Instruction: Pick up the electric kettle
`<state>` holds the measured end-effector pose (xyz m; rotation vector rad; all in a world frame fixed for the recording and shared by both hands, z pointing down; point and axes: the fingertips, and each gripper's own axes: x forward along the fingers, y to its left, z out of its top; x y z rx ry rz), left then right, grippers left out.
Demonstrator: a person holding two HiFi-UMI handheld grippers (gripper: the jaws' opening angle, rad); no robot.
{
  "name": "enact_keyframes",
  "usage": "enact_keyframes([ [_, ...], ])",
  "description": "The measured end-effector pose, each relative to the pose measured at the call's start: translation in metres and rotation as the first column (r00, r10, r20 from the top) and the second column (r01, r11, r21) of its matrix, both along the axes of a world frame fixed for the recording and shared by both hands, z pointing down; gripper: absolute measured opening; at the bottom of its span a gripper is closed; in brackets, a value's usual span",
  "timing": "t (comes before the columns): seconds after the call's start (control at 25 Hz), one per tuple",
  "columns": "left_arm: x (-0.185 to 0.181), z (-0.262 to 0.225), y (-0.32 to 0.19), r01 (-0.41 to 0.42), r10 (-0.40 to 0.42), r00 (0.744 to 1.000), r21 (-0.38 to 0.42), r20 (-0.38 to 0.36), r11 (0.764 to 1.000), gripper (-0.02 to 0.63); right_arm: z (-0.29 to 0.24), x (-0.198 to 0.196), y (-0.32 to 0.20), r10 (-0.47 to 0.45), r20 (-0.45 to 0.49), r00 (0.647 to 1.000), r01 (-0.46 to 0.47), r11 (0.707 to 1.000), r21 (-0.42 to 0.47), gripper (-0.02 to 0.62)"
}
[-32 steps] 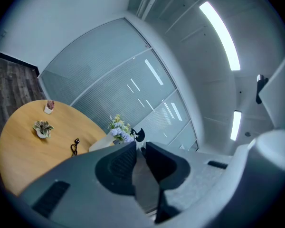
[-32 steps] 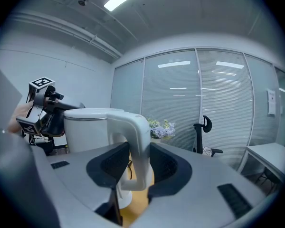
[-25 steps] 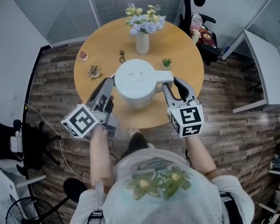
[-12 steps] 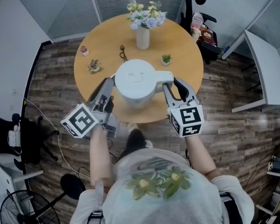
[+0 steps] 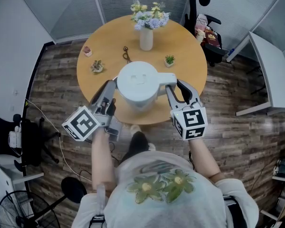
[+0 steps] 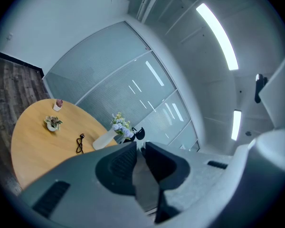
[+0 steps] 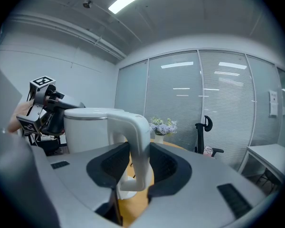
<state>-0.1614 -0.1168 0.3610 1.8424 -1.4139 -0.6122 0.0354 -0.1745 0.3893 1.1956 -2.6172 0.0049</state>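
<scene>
The white electric kettle (image 5: 137, 82) hangs in the air above the round wooden table (image 5: 180, 37), close under the head camera. My right gripper (image 5: 175, 87) is shut on its curved handle (image 7: 137, 141), which stands upright between the two black pads (image 7: 107, 163). My left gripper (image 5: 111, 83) is at the opposite side, with its jaws nearly together at the kettle's rim (image 5: 118, 80). In the left gripper view the pads (image 6: 118, 163) leave only a thin slit with a grey strip in it, and the kettle's white body (image 6: 275, 175) bulges at the right.
On the table stand a white vase of flowers (image 5: 146, 38), three small potted plants (image 5: 97, 67) and a coiled dark cord (image 5: 126, 55). An office chair (image 5: 204, 27) stands behind the table. A white desk (image 5: 270, 65) is at the right and a fan (image 5: 19, 217) at bottom left.
Both grippers and the kettle keep their places in the picture. The table and floor beneath have drifted slightly. Neither grip has changed.
</scene>
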Motion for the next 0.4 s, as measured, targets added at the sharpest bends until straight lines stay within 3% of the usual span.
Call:
enact_keyframes([
  [0.4, 0.004, -0.002, 0.008, -0.006, 0.006, 1.0, 0.009, 0.006, 1.0, 0.061, 0.001, 0.003, 0.008, 0.005, 0.004, 1.0, -0.005, 1.0, -0.002, 0.146],
])
